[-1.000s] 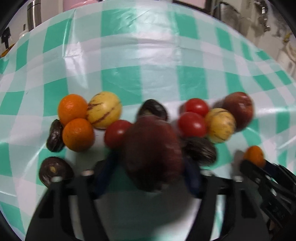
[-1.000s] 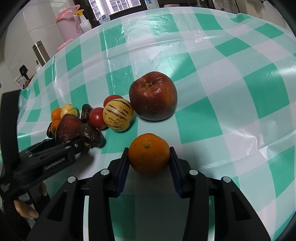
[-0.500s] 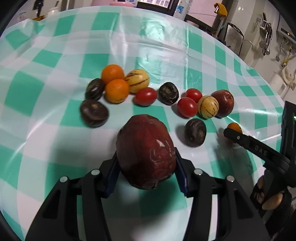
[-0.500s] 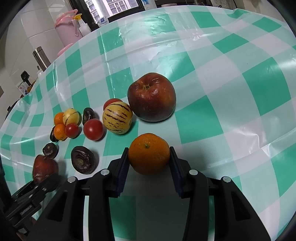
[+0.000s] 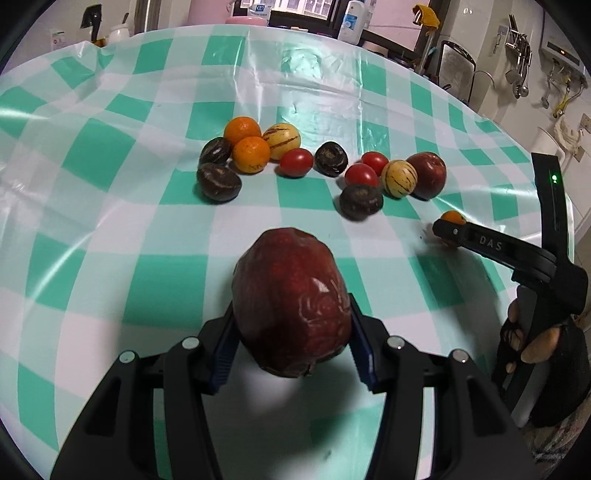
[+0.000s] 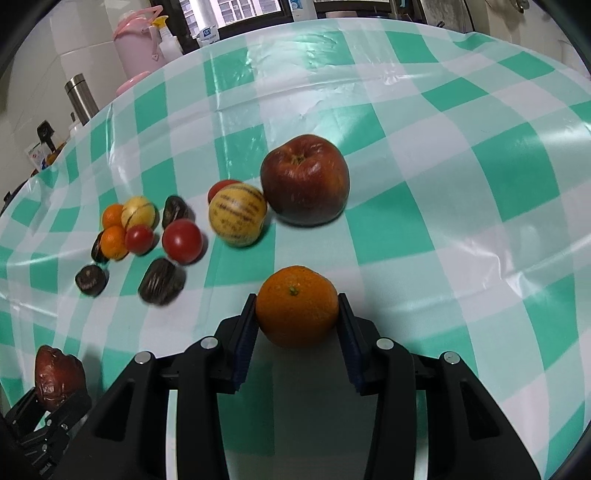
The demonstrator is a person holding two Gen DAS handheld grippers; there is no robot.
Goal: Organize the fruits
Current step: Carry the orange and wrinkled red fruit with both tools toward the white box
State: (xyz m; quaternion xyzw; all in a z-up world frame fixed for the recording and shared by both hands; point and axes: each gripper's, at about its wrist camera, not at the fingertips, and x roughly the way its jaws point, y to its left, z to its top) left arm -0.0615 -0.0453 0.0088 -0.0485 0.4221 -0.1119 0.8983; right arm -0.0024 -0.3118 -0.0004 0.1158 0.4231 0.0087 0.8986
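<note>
My left gripper (image 5: pixel 291 314) is shut on a wrinkled dark red apple (image 5: pixel 291 302), held over the green-checked tablecloth (image 5: pixel 110 240) well short of the fruit row. That row holds two oranges (image 5: pixel 251 154), two striped yellow melons (image 5: pixel 281 136), tomatoes (image 5: pixel 295 162), dark passion fruits (image 5: pixel 218 182) and a second red apple (image 5: pixel 426 175). My right gripper (image 6: pixel 296 301) is shut on an orange (image 6: pixel 297 306), just in front of the second red apple (image 6: pixel 304 184) and a striped melon (image 6: pixel 237 215). The left gripper's apple (image 6: pixel 57 373) shows at the bottom left of the right wrist view.
Beyond the table's far edge stand a pink jug (image 6: pixel 135 44), a steel flask (image 6: pixel 81 98) and bottles (image 5: pixel 349 26). A person's gloved hand (image 5: pixel 543 354) grips the right tool at the table's right edge. Kitchen utensils (image 5: pixel 517 55) hang on the far right wall.
My left gripper has drawn back from the fruit row with the dark red apple, so the row now lies farther off. The right gripper and its orange have stayed put.
</note>
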